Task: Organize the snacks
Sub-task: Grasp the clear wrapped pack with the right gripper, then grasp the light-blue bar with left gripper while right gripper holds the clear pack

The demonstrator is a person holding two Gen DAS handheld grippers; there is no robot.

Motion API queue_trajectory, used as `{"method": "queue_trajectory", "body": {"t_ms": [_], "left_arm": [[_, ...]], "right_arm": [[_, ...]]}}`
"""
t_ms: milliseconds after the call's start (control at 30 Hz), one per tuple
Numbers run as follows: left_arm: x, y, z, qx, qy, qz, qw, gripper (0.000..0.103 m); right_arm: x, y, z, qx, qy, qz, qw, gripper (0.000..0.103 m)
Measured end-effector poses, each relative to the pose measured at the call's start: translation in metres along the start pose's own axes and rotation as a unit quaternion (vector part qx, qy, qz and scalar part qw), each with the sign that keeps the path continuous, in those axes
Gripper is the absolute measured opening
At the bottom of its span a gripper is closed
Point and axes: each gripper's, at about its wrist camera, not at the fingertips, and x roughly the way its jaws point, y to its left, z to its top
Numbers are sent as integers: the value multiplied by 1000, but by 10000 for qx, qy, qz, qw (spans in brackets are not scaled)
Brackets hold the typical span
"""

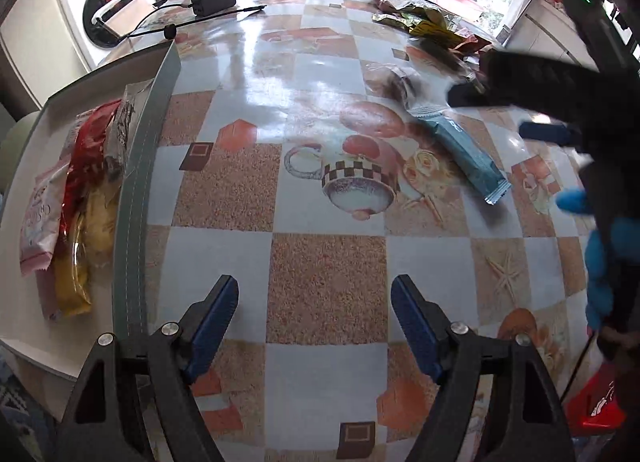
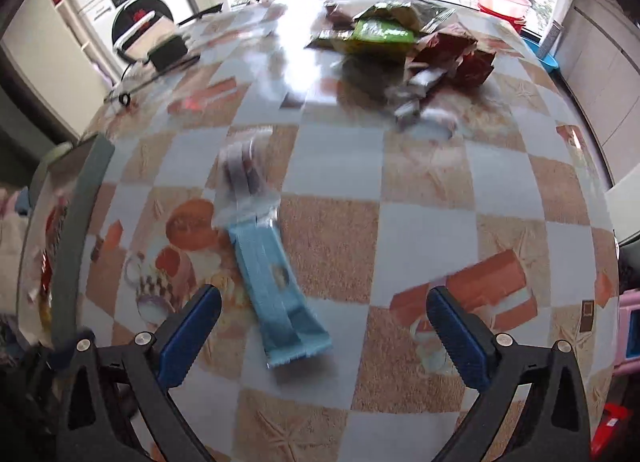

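Here, left of the wide-open left hand-held gripper (image 1: 314, 326), one box (image 1: 136, 182) holds about four snack packets (image 1: 80, 198). One blue bar (image 2: 276, 294) lies on the desk (image 2: 420, 230) between the fingers of the released right hand-held gripper (image 2: 324, 326); a snack pile (image 2: 404, 38) sits beyond.

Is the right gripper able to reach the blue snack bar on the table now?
Probably yes. The right gripper is open, and the blue snack bar lies flat on the table just ahead between its fingers, slightly toward the left one. Nothing covers the bar.
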Motion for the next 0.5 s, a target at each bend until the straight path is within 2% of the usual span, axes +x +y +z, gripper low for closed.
{"method": "queue_trajectory", "body": {"t_ms": [67,167,200,267,300,333,400,500], "left_arm": [[-7,2,-8,62,-26,150,9999,82],[-14,11,-16,65,11,187,9998,82],[-16,15,-17,40,16,186,9998,82],[-19,20,-17,-14,4,197,9998,82],[-20,22,-16,-37,-2,182,9998,82],[-19,21,-15,-47,0,164,9999,82],[-18,17,-11,-40,14,122,9999,82],[-15,11,-8,-71,-4,58,10000,82]], "right_arm": [[11,16,25,-84,-8,127,9999,103],[45,36,46,-209,283,151,9993,103],[54,41,50,-230,420,151,9987,98],[59,48,44,-484,372,-134,9980,77],[59,50,43,-642,322,-287,9970,46],[58,50,41,-701,370,-253,9965,31],[52,42,37,-594,396,-16,9975,30],[28,12,28,-361,89,170,9992,30]]}}
